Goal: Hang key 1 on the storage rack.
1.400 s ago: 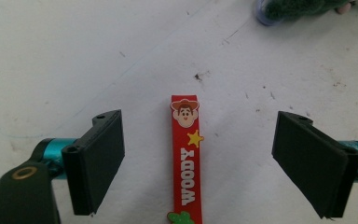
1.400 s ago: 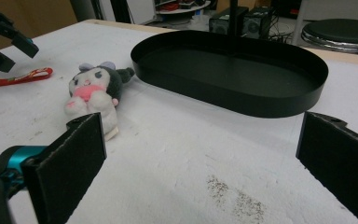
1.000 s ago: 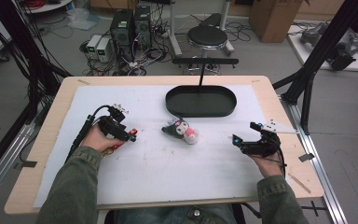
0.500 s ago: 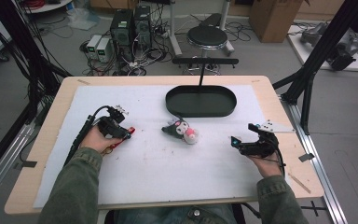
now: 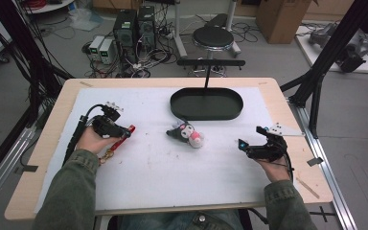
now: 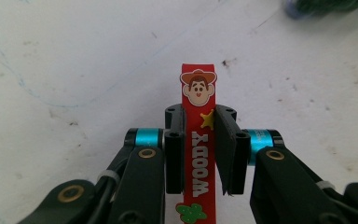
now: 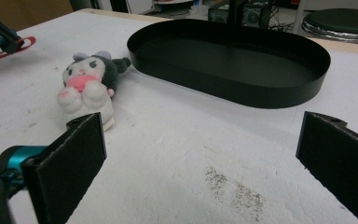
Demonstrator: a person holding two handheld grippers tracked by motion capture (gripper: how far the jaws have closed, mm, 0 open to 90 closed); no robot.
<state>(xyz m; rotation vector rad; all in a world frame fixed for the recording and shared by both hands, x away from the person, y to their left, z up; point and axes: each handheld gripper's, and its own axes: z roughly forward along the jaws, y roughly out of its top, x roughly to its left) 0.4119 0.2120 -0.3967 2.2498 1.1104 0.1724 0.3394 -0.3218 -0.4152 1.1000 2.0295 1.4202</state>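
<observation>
A red rubber strap (image 6: pixel 198 154) printed "WOODY", with a cowboy face at its tip, lies lengthwise between the jaws of my left gripper (image 6: pixel 199 116), which are shut on it. In the high view that gripper (image 5: pixel 123 132) sits at the table's left, and the strap (image 5: pixel 124 136) trails back to a small gold chain. A small black and white plush toy (image 5: pixel 187 134) lies mid-table. My right gripper (image 5: pixel 250 143) rests at the right, open and holding nothing. The right gripper view shows its jaws (image 7: pixel 205 154) wide apart, with the plush (image 7: pixel 88 79) ahead at the left.
A black oval tray (image 5: pixel 206 114) stands behind the plush, empty inside, with a black post rising at its far rim. A white sheet (image 5: pixel 182 177) covers the tabletop. Beyond the far edge are a stool (image 5: pixel 213 36) and computer boxes on the floor.
My left gripper has shifted slightly left and away with the strap in its jaws. The right gripper and the plush have stayed put.
</observation>
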